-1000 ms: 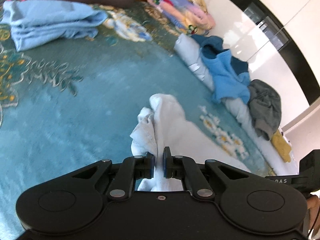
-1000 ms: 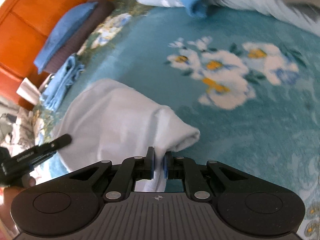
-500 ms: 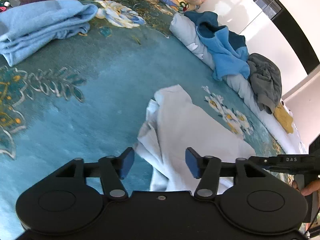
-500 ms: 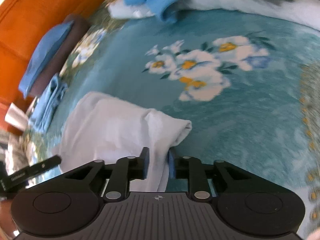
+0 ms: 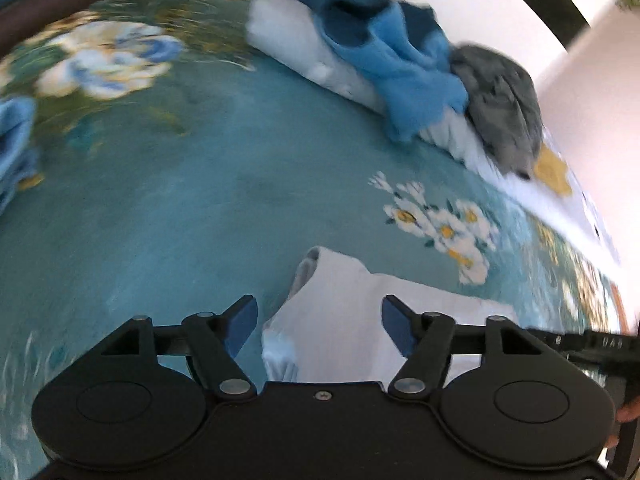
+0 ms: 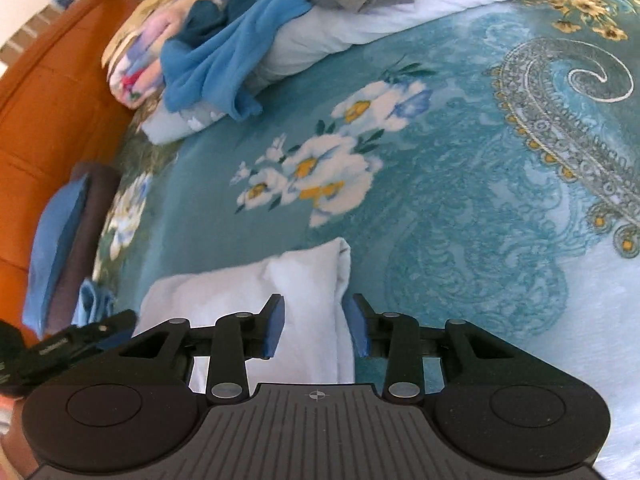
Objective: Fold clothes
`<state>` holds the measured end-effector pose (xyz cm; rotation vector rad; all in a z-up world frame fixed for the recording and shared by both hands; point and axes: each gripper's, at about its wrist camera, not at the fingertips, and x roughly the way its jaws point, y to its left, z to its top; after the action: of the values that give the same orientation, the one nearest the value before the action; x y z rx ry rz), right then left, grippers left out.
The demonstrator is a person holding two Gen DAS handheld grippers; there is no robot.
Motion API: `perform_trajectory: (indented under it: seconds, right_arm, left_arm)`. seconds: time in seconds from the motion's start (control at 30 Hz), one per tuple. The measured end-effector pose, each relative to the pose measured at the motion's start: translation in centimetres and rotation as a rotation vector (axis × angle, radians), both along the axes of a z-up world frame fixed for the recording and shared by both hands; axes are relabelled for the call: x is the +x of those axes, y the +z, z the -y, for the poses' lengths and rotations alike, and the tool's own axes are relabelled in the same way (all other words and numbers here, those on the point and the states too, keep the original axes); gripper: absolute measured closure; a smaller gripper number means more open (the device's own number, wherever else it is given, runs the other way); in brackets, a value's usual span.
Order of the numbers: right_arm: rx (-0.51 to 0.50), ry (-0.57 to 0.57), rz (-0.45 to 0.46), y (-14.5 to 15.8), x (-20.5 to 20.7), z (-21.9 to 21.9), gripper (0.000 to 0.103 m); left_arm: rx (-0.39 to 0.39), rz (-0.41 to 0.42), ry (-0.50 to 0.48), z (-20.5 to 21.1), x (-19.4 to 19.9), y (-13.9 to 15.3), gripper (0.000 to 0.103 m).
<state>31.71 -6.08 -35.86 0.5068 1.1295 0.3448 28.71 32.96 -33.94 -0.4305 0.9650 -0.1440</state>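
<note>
Left tool (image 5: 318, 326): jaws wide apart, holding nothing. Right tool (image 6: 314, 326): jaws apart, holding nothing. The folded white cotton garment (image 6: 256, 292) lies flat on the teal floral bedspread (image 6: 460, 200), directly under and between both sets of blue pads. Judgement: this fold looks laid down and released; the step in hand is letting go. Beyond my tools, at the far edge, an unfolded heap: bright blue fleece top (image 6: 236, 52) and grey crumpled garment (image 5: 504, 104). Next move likely calls for reaching there and pinching one edge.
</note>
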Motion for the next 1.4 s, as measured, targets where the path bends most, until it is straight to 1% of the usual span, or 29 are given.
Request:
perform_trajectory:
  seconds: [0.03, 0.07, 0.13, 0.17, 0.2, 0.23, 0.27, 0.3, 0.37, 0.43, 0.5, 0.57, 0.7, 0.83, 0.9, 0.93, 0.97, 1.0, 1.03, 1.07, 1.1, 1.17, 1.2, 1.23, 1.27, 1.3, 1.37, 1.4]
  right_arm:
    - [0.006, -0.002, -0.001, -0.1, 0.1, -0.2, 0.072]
    - [0.005, -0.008, 0.001, -0.2, 0.0, -0.4, 0.076]
    - [0.008, -0.024, 0.001, -0.3, 0.0, -0.7, 0.076]
    - [0.009, -0.035, -0.003, -0.5, -0.1, -0.7, 0.081]
    - [0.011, -0.045, -0.007, -0.6, -0.1, -0.7, 0.085]
    - [0.010, -0.052, -0.011, -0.7, -0.1, -0.8, 0.088]
    - [0.008, -0.055, -0.017, -0.8, -0.1, -0.9, 0.094]
    - [0.005, -0.057, -0.018, -0.8, -0.3, -0.9, 0.096]
    - [-0.004, -0.061, -0.017, -0.8, -0.4, -0.9, 0.099]
    - [-0.015, -0.079, -0.012, -0.6, -0.6, -0.8, 0.100]
    - [-0.032, -0.096, -0.002, -0.3, -0.6, -0.4, 0.101]
    - [-0.043, -0.086, -0.022, -0.7, -0.4, -0.2, 0.101]
    - [-0.062, -0.063, -0.059, -1.8, 0.1, -0.2, 0.101]
    - [-0.051, -0.025, -0.054, -1.7, 0.3, -0.2, 0.101]
    - [-0.034, -0.006, -0.050, -1.4, 0.2, -0.1, 0.100]
    - [-0.034, 0.004, -0.037, -0.9, 0.1, 0.0, 0.100]
    - [-0.033, 0.013, -0.023, -0.5, -0.1, 0.1, 0.097]
    - [-0.043, 0.022, -0.006, 0.0, -0.2, 0.2, 0.088]
    - [-0.045, 0.023, 0.008, 0.4, -0.6, 0.4, 0.081]
    - [-0.048, 0.024, 0.022, 0.8, -1.0, 0.6, 0.063]
    - [-0.041, 0.025, 0.030, 1.0, -1.4, 0.9, 0.052]
    - [-0.026, 0.036, 0.031, 1.0, -2.1, 1.3, 0.052]
    - [-0.022, 0.040, 0.026, 0.8, -2.5, 1.4, 0.049]
    - [-0.013, 0.033, 0.015, 0.5, -2.9, 1.6, 0.045]
    - [-0.004, 0.026, 0.004, 0.1, -3.3, 1.8, 0.035]
    - [0.005, 0.019, -0.007, -0.2, -3.7, 2.1, 0.034]
    - [0.033, 0.008, -0.025, -1.0, -4.3, 2.3, 0.035]
    - [0.041, 0.007, -0.033, -1.3, -4.4, 2.2, 0.035]
  left_arm:
    - [0.011, 0.003, -0.026, 0.2, 0.4, -0.1, 0.045]
    - [0.013, 0.009, -0.051, 0.4, 0.8, -0.1, 0.051]
    - [0.003, 0.008, -0.081, 0.6, 1.3, -0.4, 0.055]
    - [0.002, 0.005, -0.090, 0.7, 1.5, -0.6, 0.063]
    - [0.001, 0.001, -0.100, 0.8, 1.6, -0.7, 0.067]
    - [0.003, 0.002, -0.111, 0.9, 1.7, -0.9, 0.074]
    - [0.003, 0.001, -0.121, 1.1, 1.7, -0.9, 0.080]
    - [0.004, -0.002, -0.125, 1.2, 1.8, -1.0, 0.082]
    - [0.008, 0.002, -0.125, 1.2, 1.8, -1.2, 0.097]
    - [0.025, 0.016, -0.110, 1.2, 1.8, -1.1, 0.098]
    - [0.033, 0.012, -0.096, 1.0, 1.8, -1.2, 0.098]
    - [0.041, 0.008, -0.082, 0.9, 1.9, -1.3, 0.097]
    - [0.075, -0.018, -0.083, 1.6, 2.2, -2.2, 0.097]
    - [0.053, -0.020, -0.045, 1.6, 2.0, -1.8, 0.096]
    - [0.034, -0.014, -0.021, 1.4, 1.7, -1.1, 0.088]
    - [0.018, -0.010, -0.014, 1.3, 1.5, -0.7, 0.070]
    - [0.003, -0.005, -0.007, 1.2, 1.3, -0.3, 0.052]
    - [-0.001, 0.019, -0.008, 1.2, 0.9, 0.3, 0.047]
    - [0.002, 0.037, -0.016, 1.1, 0.5, 0.8, 0.039]
    - [0.011, 0.039, -0.022, 1.1, 0.2, 1.1, 0.032]
    - [0.014, 0.032, -0.025, 0.9, -0.1, 1.3, 0.030]
    - [-0.007, 0.016, -0.031, 0.6, -0.9, 1.1, 0.028]
    - [-0.018, 0.008, -0.034, 0.4, -1.2, 1.0, 0.026]
    - [-0.040, -0.010, -0.035, 0.2, -1.6, 0.6, 0.022]
    - [-0.061, -0.031, -0.038, 0.0, -1.8, 0.2, 0.020]
    - [-0.069, -0.043, -0.040, 0.0, -2.1, -0.2, 0.019]
    - [-0.060, -0.059, -0.058, -0.1, -2.6, -0.8, 0.008]
    - [-0.054, -0.064, -0.068, -0.1, -2.8, -1.1, 0.007]
